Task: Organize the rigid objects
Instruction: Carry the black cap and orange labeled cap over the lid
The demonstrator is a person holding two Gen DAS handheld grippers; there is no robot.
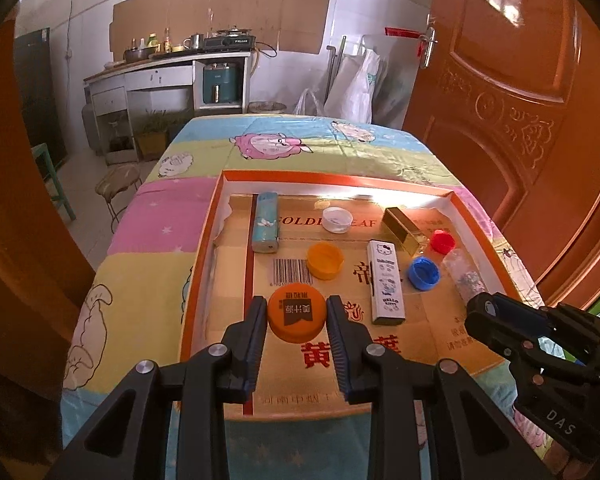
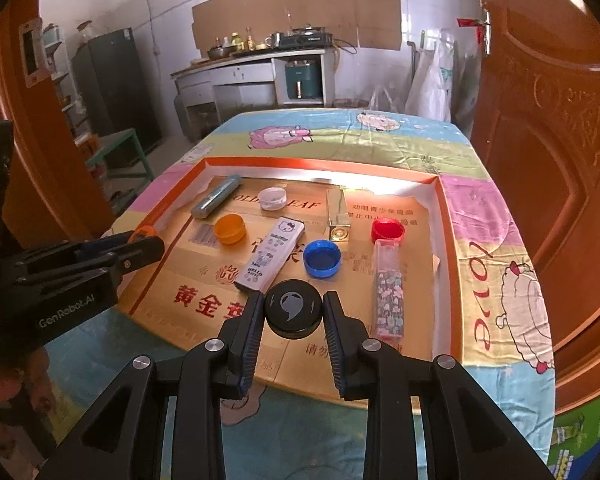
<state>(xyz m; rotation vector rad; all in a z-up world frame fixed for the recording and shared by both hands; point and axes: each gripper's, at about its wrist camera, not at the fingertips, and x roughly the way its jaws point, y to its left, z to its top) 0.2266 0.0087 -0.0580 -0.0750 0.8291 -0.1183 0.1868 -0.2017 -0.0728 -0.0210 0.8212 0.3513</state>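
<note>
Both hand-held grippers clamp caps over the tray.
Your left hand-held gripper pinches the orange cap at the cardboard tray front-left; your right hand-held gripper pinches the black cap, beside the Hello Kitty case.

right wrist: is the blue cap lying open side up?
Yes, the blue cap shows its hollow interior facing up, on the cardboard tray beside the Hello Kitty box.

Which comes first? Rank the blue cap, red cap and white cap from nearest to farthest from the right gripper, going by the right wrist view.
From the right gripper, which is shut on the black cap:
1. Blue cap, just ahead, slightly right.
2. Red cap, farther ahead on the right.
3. White cap, farthest, near the tray's back wall.
</note>
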